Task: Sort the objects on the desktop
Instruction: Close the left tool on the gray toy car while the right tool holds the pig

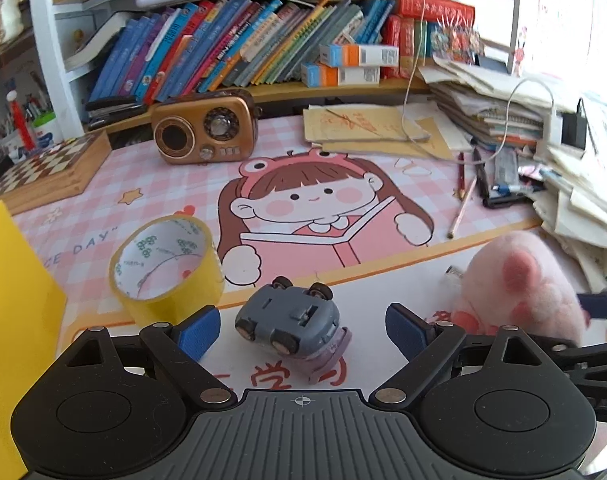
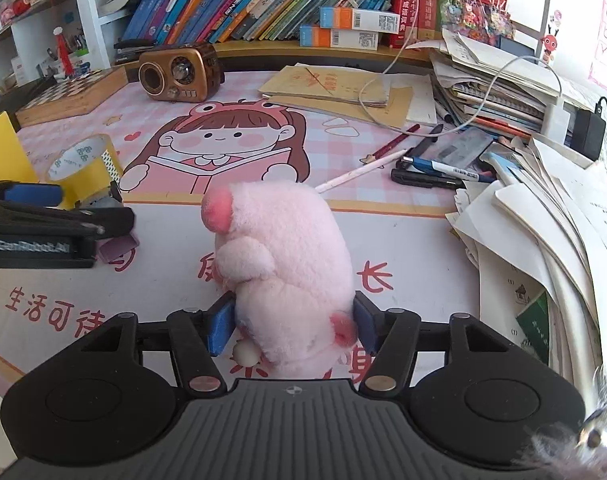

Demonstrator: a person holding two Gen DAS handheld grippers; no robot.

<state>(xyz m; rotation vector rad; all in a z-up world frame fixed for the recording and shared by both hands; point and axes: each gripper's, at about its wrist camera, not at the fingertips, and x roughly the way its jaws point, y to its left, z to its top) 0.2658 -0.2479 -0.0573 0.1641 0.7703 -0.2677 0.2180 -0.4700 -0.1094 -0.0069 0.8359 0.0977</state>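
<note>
The left wrist view alone shows the grey toy car (image 1: 293,322), lying flipped with its wheels up on the desk mat (image 1: 143,192), between the blue pads of the left gripper (image 1: 303,330). Those pads stand wide apart and touch nothing. The car's long axis runs from about 10 o'clock to 4 o'clock, its purple end toward 4. A roll of yellow tape (image 1: 165,270) stands at 10 o'clock from the car, near it but apart.

The right wrist view alone shows the pink plush toy (image 2: 287,264) whole. It sits between the fingers of the right gripper (image 2: 289,326), whose pads flank its lower body; whether they press the fur I cannot tell. Its long axis runs from 6 o'clock up to about 11 o'clock, the pink-tipped end pointing away from the camera. In this view the car is almost hidden behind the left gripper at 9 o'clock.

A brown retro radio (image 2: 179,72) stands at the mat's far edge, at 11 o'clock.
</note>
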